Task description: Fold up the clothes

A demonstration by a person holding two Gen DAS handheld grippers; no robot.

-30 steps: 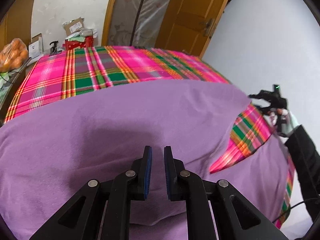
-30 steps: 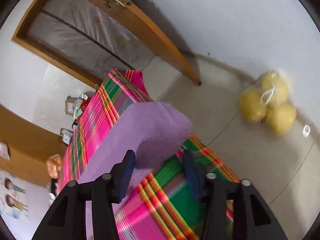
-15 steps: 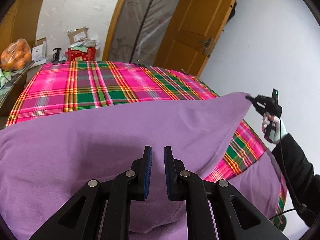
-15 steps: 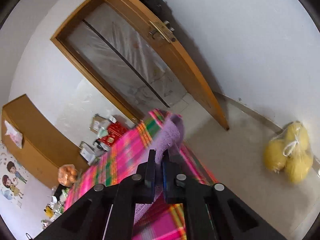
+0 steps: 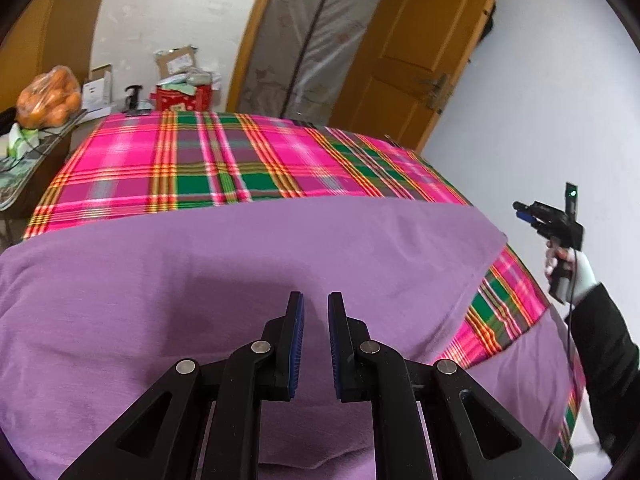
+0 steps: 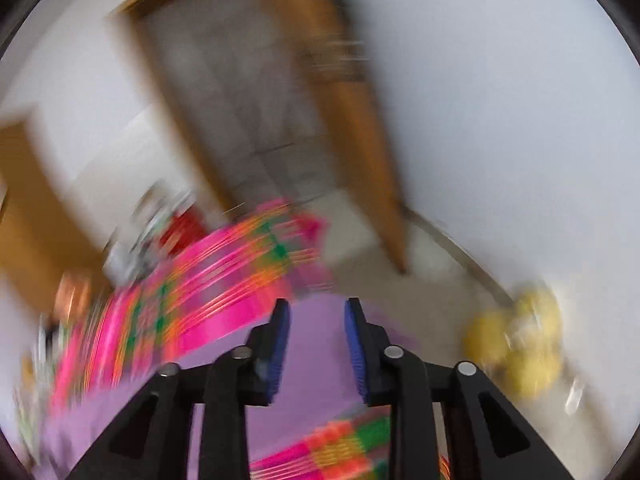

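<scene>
A purple cloth (image 5: 280, 260) lies folded over on a pink-and-green plaid sheet (image 5: 200, 160), its far edge running straight across the plaid. My left gripper (image 5: 316, 300) sits low over the cloth's near part. Its pads stand a narrow slit apart with purple cloth filling the slit and bunching beneath. The right gripper (image 5: 520, 210), held by a gloved hand with a black sleeve, hangs in the air just right of the cloth's folded corner (image 5: 498, 236). In the blurred right wrist view, the right gripper (image 6: 316, 308) is open above the purple cloth (image 6: 316, 360) with nothing between its fingers.
A bag of oranges (image 5: 48, 96), boxes and a red box (image 5: 182, 98) stand beyond the sheet's far left. A wooden door (image 5: 400, 60) is behind. A bag of yellow fruit (image 6: 520, 344) lies on the floor by the white wall, right of the bed.
The right gripper shut on the cloth's right corner, lifted it and carried it over. It has now let go and drawn away to the right. The left gripper kept its narrow gap.
</scene>
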